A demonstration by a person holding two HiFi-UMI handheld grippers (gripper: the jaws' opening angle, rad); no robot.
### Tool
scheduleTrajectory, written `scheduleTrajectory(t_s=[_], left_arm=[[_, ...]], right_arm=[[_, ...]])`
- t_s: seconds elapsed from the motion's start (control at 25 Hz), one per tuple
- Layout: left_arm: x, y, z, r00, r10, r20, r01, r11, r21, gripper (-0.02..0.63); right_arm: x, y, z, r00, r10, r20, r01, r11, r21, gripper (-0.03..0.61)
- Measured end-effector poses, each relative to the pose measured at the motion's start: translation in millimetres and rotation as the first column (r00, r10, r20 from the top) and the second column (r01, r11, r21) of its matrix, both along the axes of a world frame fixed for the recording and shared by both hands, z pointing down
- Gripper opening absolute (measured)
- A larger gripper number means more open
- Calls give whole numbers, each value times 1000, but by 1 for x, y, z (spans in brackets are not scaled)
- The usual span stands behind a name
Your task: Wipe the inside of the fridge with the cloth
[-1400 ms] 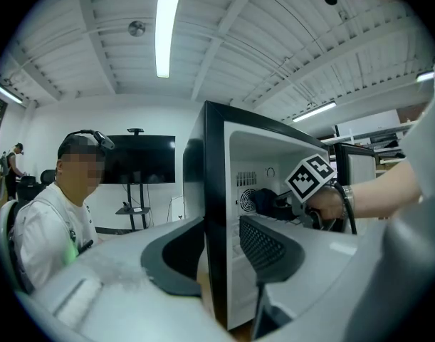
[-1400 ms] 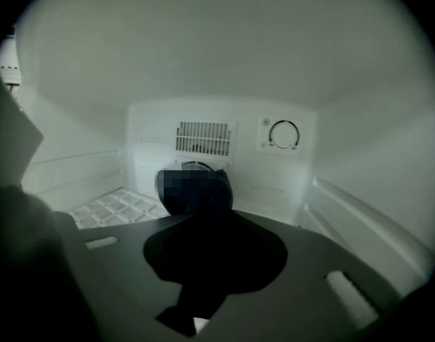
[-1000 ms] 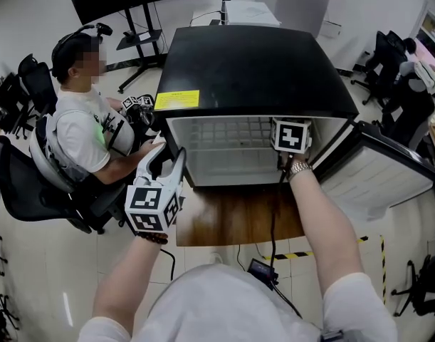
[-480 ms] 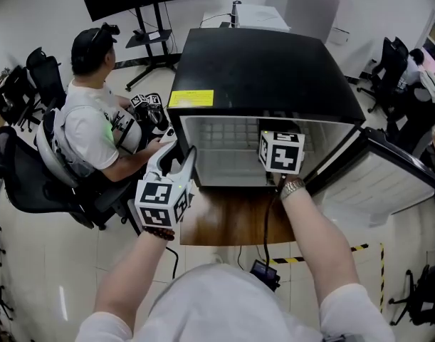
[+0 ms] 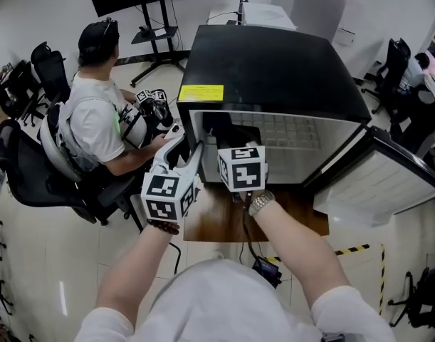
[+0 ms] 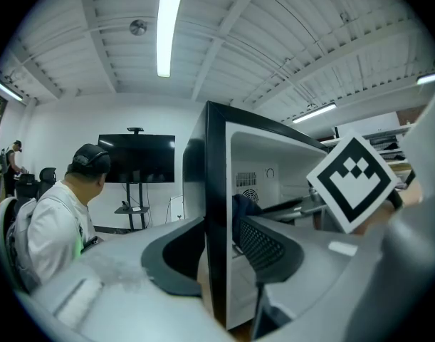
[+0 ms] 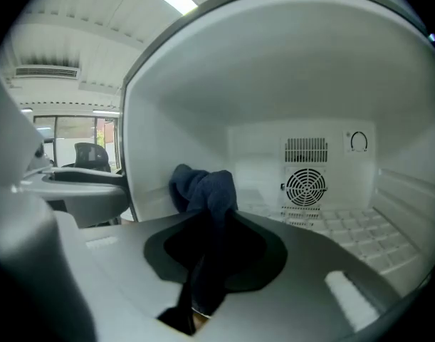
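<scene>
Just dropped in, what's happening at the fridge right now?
A person is wiping inside the open fridge. The right gripper is shut on a dark blue cloth, which is bunched up by the inner left wall near the front. The left gripper has its jaws on the front edge of that same wall, seemingly to steady the fridge. The door hangs open at the right. Another person sits off to the left, uninvolved.

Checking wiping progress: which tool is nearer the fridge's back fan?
Right. The right tool holds the cloth inside, facing the fan; the left tool sits at the fridge's front edge.
</scene>
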State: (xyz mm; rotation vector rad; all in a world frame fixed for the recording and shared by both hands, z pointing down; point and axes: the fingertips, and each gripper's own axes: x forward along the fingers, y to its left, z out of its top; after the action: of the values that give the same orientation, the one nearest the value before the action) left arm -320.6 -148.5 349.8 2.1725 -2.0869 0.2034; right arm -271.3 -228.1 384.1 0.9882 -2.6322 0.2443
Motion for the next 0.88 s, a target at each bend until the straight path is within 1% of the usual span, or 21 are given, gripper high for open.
scheduleTrajectory(t_s=[0.2, 0.36, 0.64, 0.88], left_arm=[[-2, 1, -2, 1000, 0, -2, 0, 1000, 2, 146], [-1, 1, -1, 1000, 1, -5, -1, 1000, 3, 146], [-2, 0, -1, 1000, -13, -8, 13, 1000, 6, 146], [-3, 1, -1, 1000, -21, -9, 22, 1000, 4, 146]], right_arm=[[-12, 8, 19, 999, -15, -28, 14, 999, -32, 66], [-9, 7, 31, 999, -7, -49, 5, 999, -43, 66], [12, -3, 29, 998, 25, -61, -26, 1000, -14, 66], [40, -17, 30, 994, 73, -77, -72, 997, 5, 66]])
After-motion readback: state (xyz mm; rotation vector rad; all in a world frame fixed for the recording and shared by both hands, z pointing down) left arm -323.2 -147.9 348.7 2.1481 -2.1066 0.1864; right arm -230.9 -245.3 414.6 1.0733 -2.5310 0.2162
